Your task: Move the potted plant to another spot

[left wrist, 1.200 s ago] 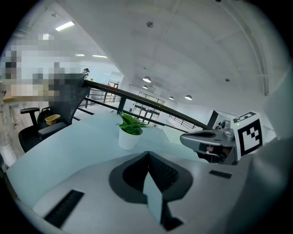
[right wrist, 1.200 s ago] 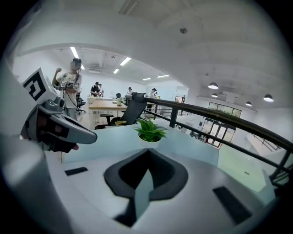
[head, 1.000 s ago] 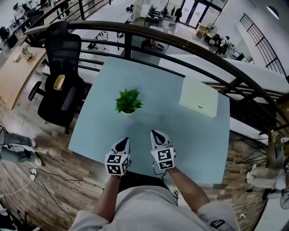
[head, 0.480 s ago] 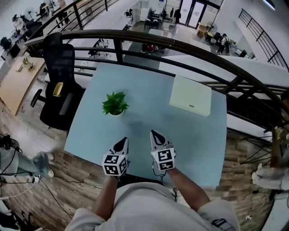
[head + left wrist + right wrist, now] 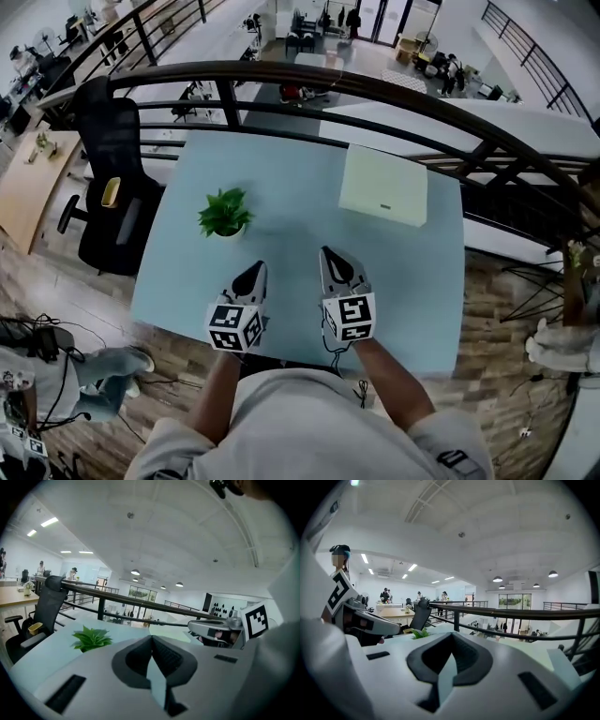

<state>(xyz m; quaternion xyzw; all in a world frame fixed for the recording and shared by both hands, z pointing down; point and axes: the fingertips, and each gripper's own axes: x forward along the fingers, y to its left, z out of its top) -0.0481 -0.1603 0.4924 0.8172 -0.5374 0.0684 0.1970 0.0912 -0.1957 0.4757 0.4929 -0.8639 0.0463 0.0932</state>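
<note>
At the far left, a black chair (image 5: pixel 112 183) stands on the floor beside the table (image 5: pixel 291 202). It is off the table, so it is not in our way.

Next comes the plant (image 5: pixel 223 212). It stands upright in its little white pot (image 5: pixel 226 232) on the left part of the table. There is bare table all around it, so we think we can come at it from the near side with no bumping. Nothing is touching it, so the job is not yet begun.

Then comes our left gripper (image 5: pixel 252 276). We hold it above the near part of the table and point it toward the far side. The plant is farther off and a bit to the left, well apart from it. Its jaws are pressed together and hold nothing. We think that is fine for now, but they must open before they can take the pot.

Just beside it on the right is our right gripper (image 5: pixel 335 265). It points the same way. Its jaws are closed tight too, with nothing in them. We keep the two side by side, maybe so both are ready.

At the far right of the table lies a flat white box (image 5: pixel 382 186). It fills that corner, so we think a bare part of the table makes a better new spot.
</note>
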